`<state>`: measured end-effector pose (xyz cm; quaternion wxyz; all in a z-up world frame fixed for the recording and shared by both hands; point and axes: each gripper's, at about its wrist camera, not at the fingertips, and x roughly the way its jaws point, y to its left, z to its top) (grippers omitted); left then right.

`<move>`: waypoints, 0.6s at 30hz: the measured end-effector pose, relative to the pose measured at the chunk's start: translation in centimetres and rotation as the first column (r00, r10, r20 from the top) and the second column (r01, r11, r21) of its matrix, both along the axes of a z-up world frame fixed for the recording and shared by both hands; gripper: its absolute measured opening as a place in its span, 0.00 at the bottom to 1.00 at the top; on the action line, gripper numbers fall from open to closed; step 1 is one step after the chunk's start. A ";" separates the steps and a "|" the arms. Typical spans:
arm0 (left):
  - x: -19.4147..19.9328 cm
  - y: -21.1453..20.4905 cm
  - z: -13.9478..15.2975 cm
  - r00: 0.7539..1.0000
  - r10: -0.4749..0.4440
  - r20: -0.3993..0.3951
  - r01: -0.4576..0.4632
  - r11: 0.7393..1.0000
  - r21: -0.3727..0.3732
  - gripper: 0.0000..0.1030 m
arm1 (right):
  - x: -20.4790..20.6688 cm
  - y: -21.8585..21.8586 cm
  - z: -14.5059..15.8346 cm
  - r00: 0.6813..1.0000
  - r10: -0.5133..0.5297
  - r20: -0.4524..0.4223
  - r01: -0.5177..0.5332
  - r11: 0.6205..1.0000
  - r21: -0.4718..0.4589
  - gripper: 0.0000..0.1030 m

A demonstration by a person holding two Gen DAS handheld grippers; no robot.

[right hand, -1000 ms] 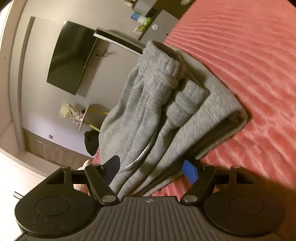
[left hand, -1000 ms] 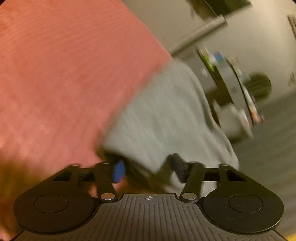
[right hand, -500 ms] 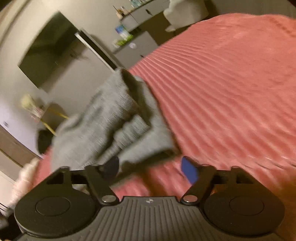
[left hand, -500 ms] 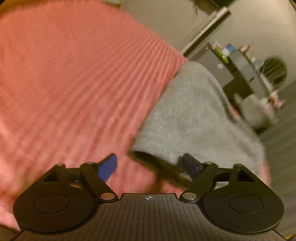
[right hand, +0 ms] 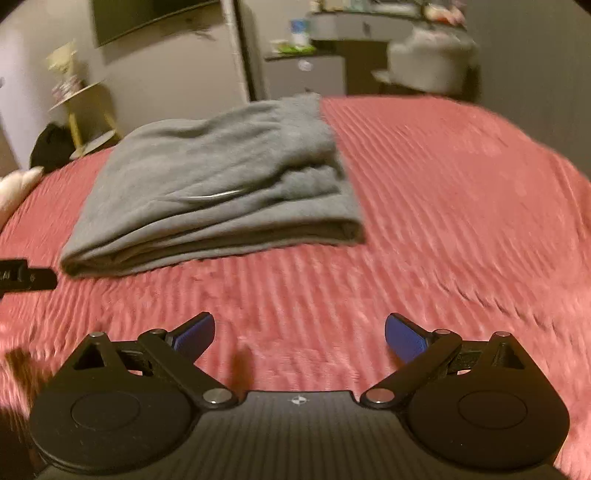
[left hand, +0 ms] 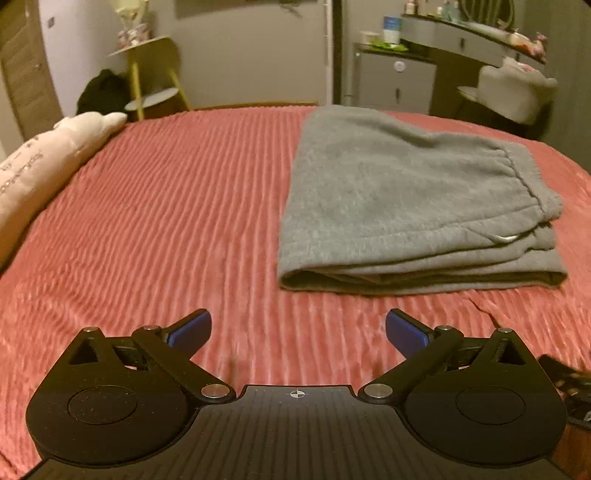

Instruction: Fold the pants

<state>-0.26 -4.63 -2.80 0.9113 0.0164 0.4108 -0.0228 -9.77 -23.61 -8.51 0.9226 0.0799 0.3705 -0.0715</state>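
Note:
The grey sweatpants (left hand: 399, 195) lie folded in a flat stack on the red ribbed bedspread (left hand: 177, 206), waistband to the right. In the right wrist view the pants (right hand: 221, 184) sit ahead and to the left. My left gripper (left hand: 297, 330) is open and empty, held back from the near edge of the pants. My right gripper (right hand: 299, 334) is open and empty, also short of the pants, above bare bedspread (right hand: 461, 192). A bit of the left gripper's body (right hand: 26, 278) shows at the left edge of the right wrist view.
A pale pink pillow (left hand: 40, 166) lies at the bed's left edge. Beyond the bed stand a yellow side table (left hand: 147, 74), a grey cabinet (left hand: 395, 81), a dresser shelf with small items (left hand: 472, 29) and a pale chair (left hand: 517, 92). A wall TV (right hand: 147, 14) hangs behind.
Both grippers have let go of the pants and drawn back from them. The views have levelled out, and the pants now lie folded on the bed.

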 end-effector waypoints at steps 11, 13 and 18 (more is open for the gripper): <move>2.8 0.5 -2.9 1.000 0.020 -0.024 -0.022 0.995 -0.096 1.00 | 2.9 1.5 0.0 0.999 0.023 0.027 -0.022 0.999 -0.031 0.96; 3.3 -0.3 -3.2 1.000 0.006 -0.011 -0.007 0.999 -0.045 1.00 | 3.7 1.9 -0.3 0.999 0.045 0.025 -0.044 0.998 -0.054 0.96; 4.0 -1.1 -4.0 1.000 -0.007 -0.007 0.008 1.000 0.018 1.00 | 5.3 2.3 -0.4 0.997 0.074 0.036 -0.070 0.994 -0.081 0.96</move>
